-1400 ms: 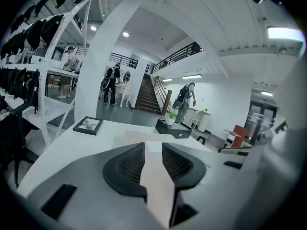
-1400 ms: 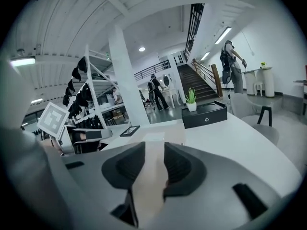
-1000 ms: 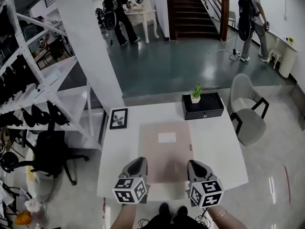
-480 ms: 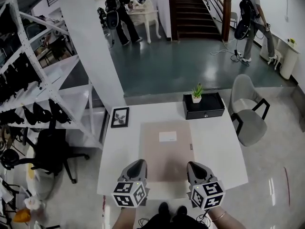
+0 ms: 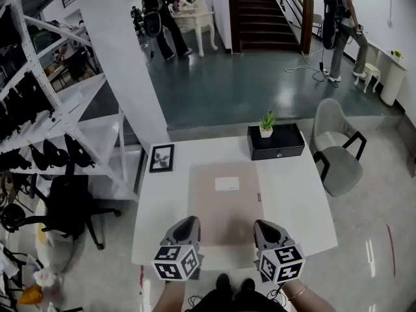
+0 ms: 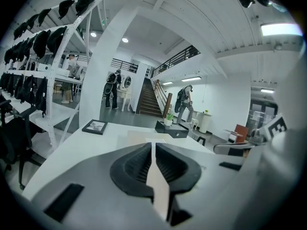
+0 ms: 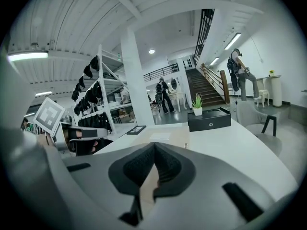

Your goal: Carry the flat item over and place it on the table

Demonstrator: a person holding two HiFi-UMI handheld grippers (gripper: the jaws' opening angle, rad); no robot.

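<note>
A flat beige cardboard sheet (image 5: 224, 203) with a white label lies lengthwise over the middle of the white table (image 5: 296, 203). Whether it rests on the top or hovers just above it I cannot tell. My left gripper (image 5: 188, 224) is shut on the sheet's near left edge, and my right gripper (image 5: 264, 227) is shut on its near right edge. In the left gripper view the sheet (image 6: 157, 186) runs as a thin strip between the closed ribbed jaws of the left gripper (image 6: 153, 145). In the right gripper view the sheet (image 7: 170, 137) is pinched the same way by the right gripper (image 7: 154, 148).
A black box (image 5: 277, 145) with a small potted plant (image 5: 266, 125) sits at the table's far right. A framed picture (image 5: 162, 158) lies at the far left corner. A grey armchair (image 5: 338, 153) stands right of the table, white shelving (image 5: 62, 125) and a pillar (image 5: 123, 64) left. People stand far off.
The head view has shifted slightly. Both grippers keep their hold on the sheet at the same spots over the table.
</note>
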